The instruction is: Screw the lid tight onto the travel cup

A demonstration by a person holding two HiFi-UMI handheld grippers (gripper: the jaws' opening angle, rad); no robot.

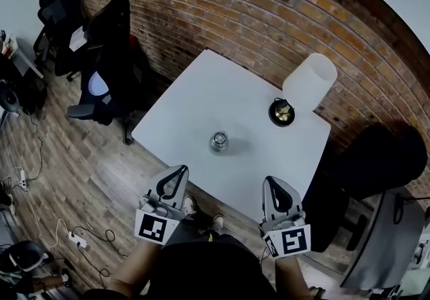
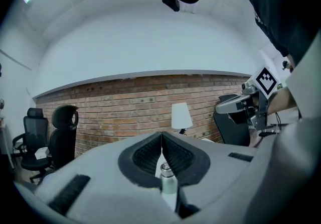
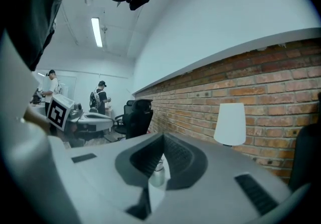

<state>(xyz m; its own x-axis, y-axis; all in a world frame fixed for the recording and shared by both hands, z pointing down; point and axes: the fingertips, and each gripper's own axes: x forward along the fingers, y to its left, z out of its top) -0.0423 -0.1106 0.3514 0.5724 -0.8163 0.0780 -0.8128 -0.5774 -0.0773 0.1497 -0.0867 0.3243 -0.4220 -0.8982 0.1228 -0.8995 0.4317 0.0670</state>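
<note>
A small silver travel cup (image 1: 218,140) stands upright near the middle of the white table (image 1: 201,90), with a narrower cap-like top. My left gripper (image 1: 179,170) is held off the table's near edge, short of the cup and to its left, shut and empty. Off the same edge, to the cup's right, my right gripper (image 1: 271,181) is shut and empty too. In the left gripper view the cup (image 2: 166,178) shows beyond the closed jaws of the left gripper (image 2: 161,135). In the right gripper view the cup (image 3: 157,174) shows past the closed right gripper (image 3: 163,138).
A table lamp with a white shade (image 1: 309,82) and dark round base (image 1: 281,112) stands at the table's far right corner by the brick wall (image 1: 222,3). Black office chairs (image 1: 107,56) stand left of the table, another dark chair (image 1: 376,157) at right. Cables lie on the wooden floor (image 1: 60,177).
</note>
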